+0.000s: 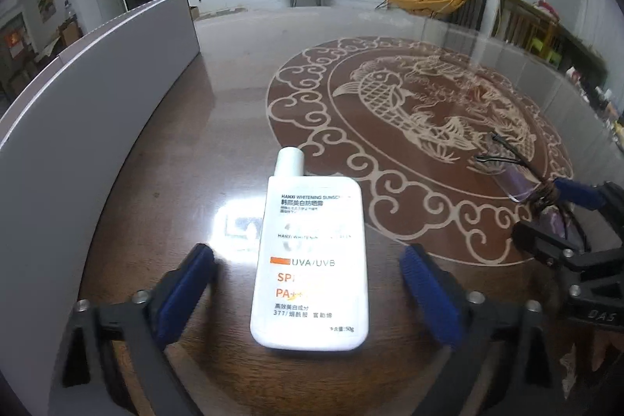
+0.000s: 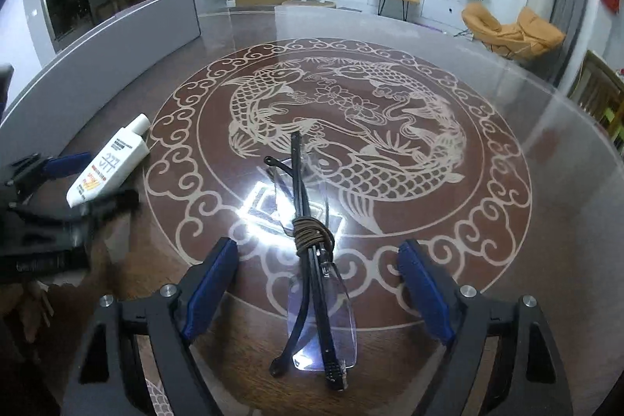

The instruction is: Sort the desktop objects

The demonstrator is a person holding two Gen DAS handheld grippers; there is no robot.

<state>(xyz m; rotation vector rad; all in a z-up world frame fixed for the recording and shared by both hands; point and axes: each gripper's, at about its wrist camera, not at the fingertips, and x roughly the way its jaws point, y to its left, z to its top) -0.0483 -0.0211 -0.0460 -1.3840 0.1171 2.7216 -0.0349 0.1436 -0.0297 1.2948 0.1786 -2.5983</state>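
Sunscreen bottle [image 1: 310, 256] lies flat on the table [image 1: 187, 151] in the lower middle of the left wrist view, cap pointing up the frame. The left hand-held gripper [image 1: 308, 291] has its two blue pads spread wide, one on each side of the bottle, and they do not touch it. In the right wrist view, the folded glasses [image 2: 312, 271] lie in the lower middle of the frame, with a brown cord wound around them. The right hand-held gripper [image 2: 318, 293] is spread wide too, with the glasses between its pads but not pinched. Both things rest near each other on the shiny brown table, the bottle by the left edge of the fish pattern and the glasses on its lower part. It looks like both things may have been put down in their spots. No tray or box for sorting shows here, so I cannot tell how much sorting is left.
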